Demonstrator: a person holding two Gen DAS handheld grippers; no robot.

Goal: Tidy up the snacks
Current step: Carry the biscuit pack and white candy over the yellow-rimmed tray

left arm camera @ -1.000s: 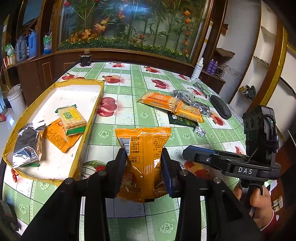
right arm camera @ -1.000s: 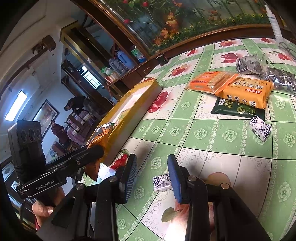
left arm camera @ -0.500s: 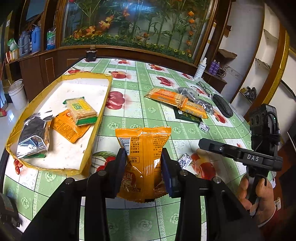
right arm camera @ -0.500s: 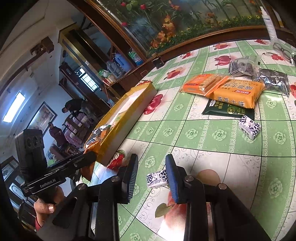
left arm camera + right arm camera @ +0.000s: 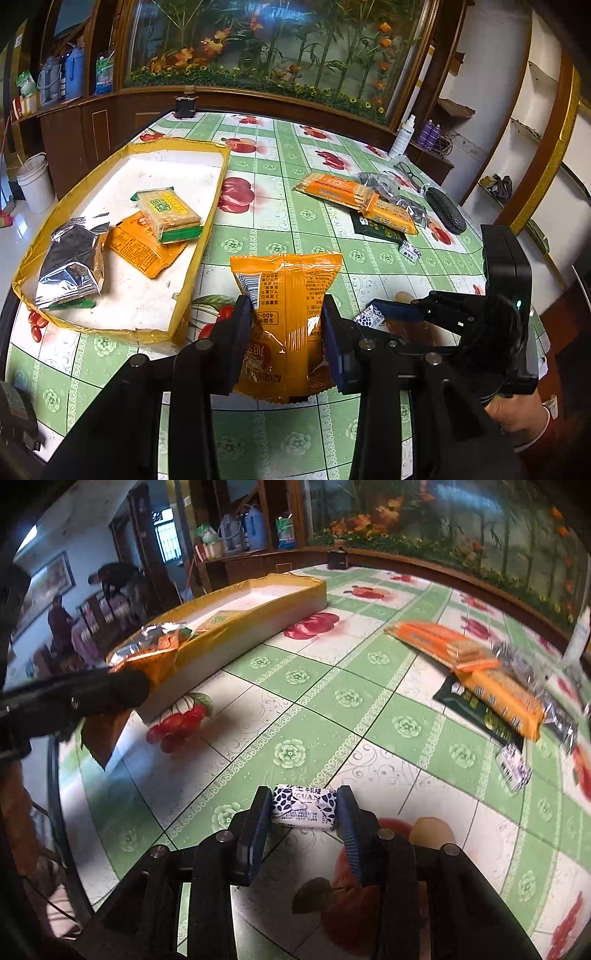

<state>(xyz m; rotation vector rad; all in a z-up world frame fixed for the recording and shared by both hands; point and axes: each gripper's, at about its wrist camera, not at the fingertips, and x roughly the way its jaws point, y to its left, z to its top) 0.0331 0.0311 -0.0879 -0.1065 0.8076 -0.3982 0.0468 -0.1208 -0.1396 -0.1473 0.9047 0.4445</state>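
The left gripper [image 5: 286,326] clamps an orange snack packet [image 5: 286,317] at lower centre. The right gripper [image 5: 303,812], its jaws just easing apart, pinches a small patterned candy [image 5: 303,806] at lower centre.

Three snack packets lie in the yellow tray [image 5: 207,236] left of the left claw [image 5: 286,332]: one silver bag [image 5: 70,262], one orange packet [image 5: 138,240], one cracker pack [image 5: 168,214]. Two small white candies: one [image 5: 303,807] inside the right claw [image 5: 303,812], one [image 5: 410,252] far ahead.

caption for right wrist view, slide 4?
Right claw shut on small white candy above green floral tablecloth.
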